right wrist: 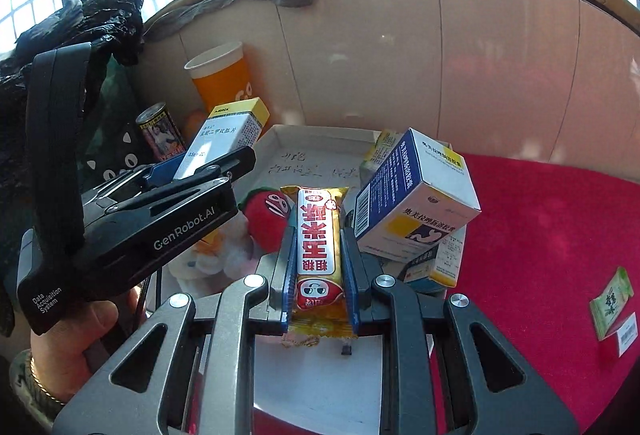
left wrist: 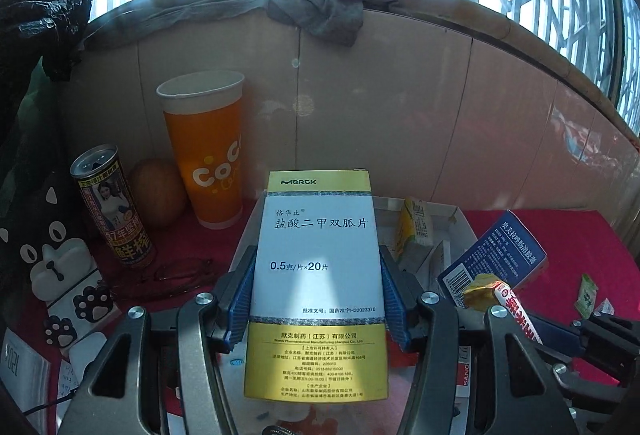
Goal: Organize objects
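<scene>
Now both tools are loaded: the left tool point(left wrist: 316, 271) clamps the yellow-and-white medicine box point(left wrist: 318, 275) by its sides, and the right tool point(right wrist: 318, 275) is pinched nearly shut on a corn snack bar point(right wrist: 319, 255), both above the white tray point(right wrist: 320, 133). Best to lower each flat into bare tray before letting go, clear of the tilted blue box point(right wrist: 416, 195). Only the right wrist view shows the red plush toy point(right wrist: 266, 215); the tray floor beneath looks free, probably.

free: white tray point(right wrist: 320, 155) middle | blocked: blue box point(right wrist: 416, 191) right, red plush point(right wrist: 266, 217) left
</scene>
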The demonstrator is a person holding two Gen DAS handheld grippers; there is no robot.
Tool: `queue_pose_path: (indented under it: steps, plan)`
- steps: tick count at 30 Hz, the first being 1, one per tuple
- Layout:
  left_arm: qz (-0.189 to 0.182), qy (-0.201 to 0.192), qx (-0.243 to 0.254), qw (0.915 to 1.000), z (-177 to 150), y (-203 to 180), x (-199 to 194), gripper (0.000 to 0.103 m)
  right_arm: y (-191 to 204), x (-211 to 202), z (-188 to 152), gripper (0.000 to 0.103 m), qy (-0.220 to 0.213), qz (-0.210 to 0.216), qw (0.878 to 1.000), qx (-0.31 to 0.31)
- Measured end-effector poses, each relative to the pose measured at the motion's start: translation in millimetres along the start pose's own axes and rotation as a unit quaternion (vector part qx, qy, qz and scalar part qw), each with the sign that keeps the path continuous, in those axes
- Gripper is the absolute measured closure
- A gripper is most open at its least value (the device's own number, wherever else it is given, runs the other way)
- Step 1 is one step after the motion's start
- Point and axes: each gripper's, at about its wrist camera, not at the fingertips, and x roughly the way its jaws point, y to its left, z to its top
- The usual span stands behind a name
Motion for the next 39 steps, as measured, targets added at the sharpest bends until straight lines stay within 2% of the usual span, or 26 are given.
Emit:
queue_pose_path:
  steps: [12,14,15,16,18,21,25,26,27,33,39]
  plan:
    - [0.016,0.020,0.018,0.9995,-3.8,-7.9,20.5,0.044,11.1,15.7,-2.5,0.083,0.006,-0.032,0.999,-0.023]
    - [0.030,0.019,0.021,0.9992,-4.3,-8.4,19.1,0.021,14.2,18.6,-5.6,0.081,0.012,-0.036,0.999,-0.031]
    - [0.035,0.012,0.021,0.9991,-4.7,-8.1,16.2,0.006,15.7,18.6,-7.4,0.078,0.012,-0.043,0.998,-0.035]
    - [0.039,0.005,0.022,0.9990,-5.1,-8.2,12.5,0.000,16.6,17.4,-8.9,0.076,0.010,-0.048,0.998,-0.038]
    - [0.047,-0.011,0.022,0.9986,-4.8,-8.0,3.8,0.000,16.9,13.0,-11.1,0.057,0.003,-0.049,0.998,-0.038]
    - [0.058,-0.021,0.016,0.9980,-3.7,-6.8,-6.9,0.000,16.3,4.7,-14.0,0.036,-0.007,-0.049,0.998,-0.038]
    - [0.058,-0.032,-0.003,0.9978,-1.2,-0.7,-17.3,0.000,16.5,-6.0,-17.6,0.028,-0.021,-0.046,0.998,-0.039]
    - [0.057,-0.034,-0.007,0.9978,-1.4,1.1,-19.5,0.000,16.6,-9.1,-18.5,0.018,-0.026,-0.037,0.998,-0.038]
    - [0.056,-0.034,-0.010,0.9978,-1.8,2.0,-21.7,0.000,16.2,-12.1,-19.5,0.015,-0.031,-0.036,0.998,-0.037]
    - [0.055,-0.049,-0.035,0.9967,-6.5,8.5,-42.1,0.000,10.3,-34.2,-26.9,0.014,-0.056,-0.014,0.998,-0.027]
    - [0.053,-0.072,-0.053,0.9946,-11.8,5.5,-65.5,0.000,-10.3,-68.0,-33.0,0.013,-0.099,-0.010,0.995,0.014]
